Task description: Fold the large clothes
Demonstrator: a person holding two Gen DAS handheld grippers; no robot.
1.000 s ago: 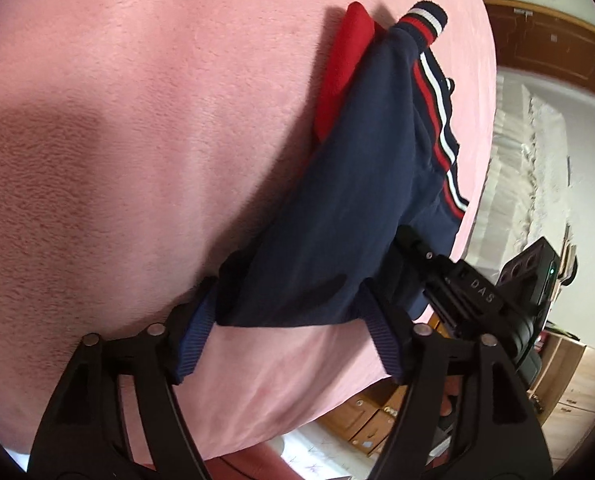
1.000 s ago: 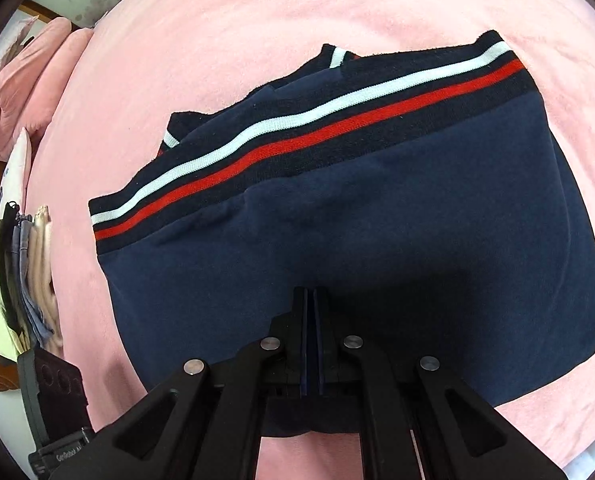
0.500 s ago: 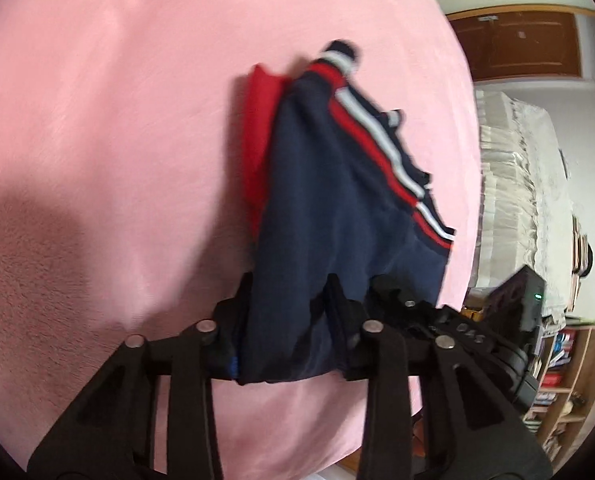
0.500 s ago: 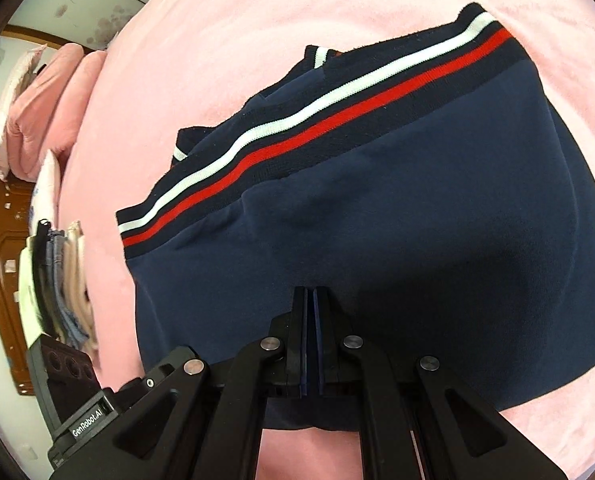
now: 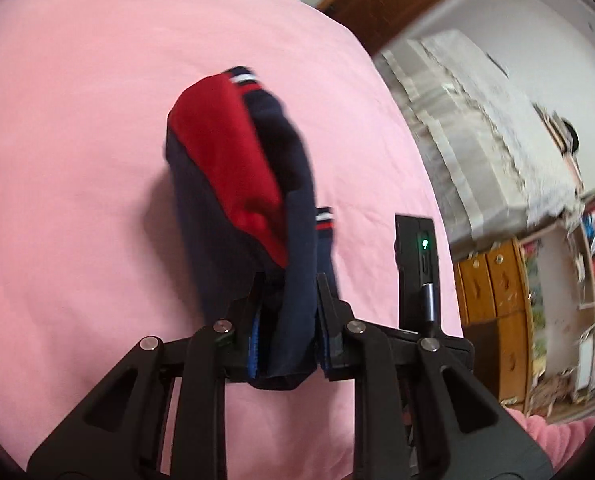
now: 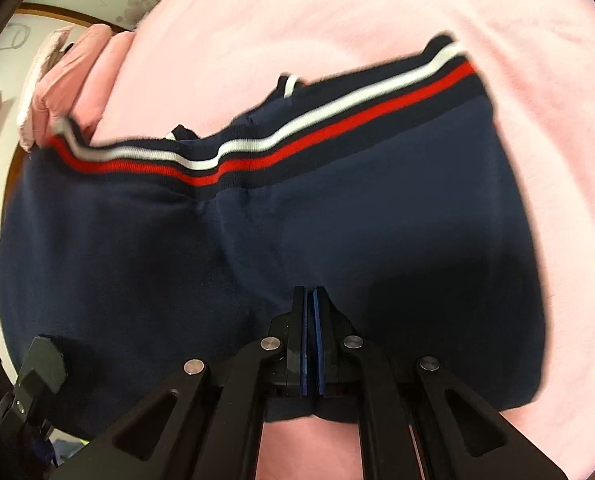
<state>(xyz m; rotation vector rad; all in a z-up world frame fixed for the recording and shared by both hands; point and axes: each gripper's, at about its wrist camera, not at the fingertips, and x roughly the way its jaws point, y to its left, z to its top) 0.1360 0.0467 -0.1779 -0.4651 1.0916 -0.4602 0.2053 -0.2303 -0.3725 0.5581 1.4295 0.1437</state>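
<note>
A folded navy garment [image 6: 337,220] with a red panel and a red and white striped hem hangs above the pink bed cover [image 5: 77,140]. My left gripper [image 5: 287,300] is shut on its bunched navy edge [image 5: 293,280], and the red panel [image 5: 229,152] faces the camera. My right gripper [image 6: 310,312] is shut on the same garment's lower edge, with the striped hem [image 6: 297,144] running across the view above it. Each gripper's body shows beside the cloth in the other's view.
The pink bed cover [image 6: 417,8] fills the background. Pink pillows [image 6: 69,76] lie at the bed's far left in the right wrist view. A white lace-covered surface [image 5: 477,112], wooden drawers [image 5: 493,292], shelves and a door stand beyond the bed's right side.
My left gripper closed on the garment and both grippers lifted it off the bed. The cloth swung edge-on in the left wrist view, showing its red panel.
</note>
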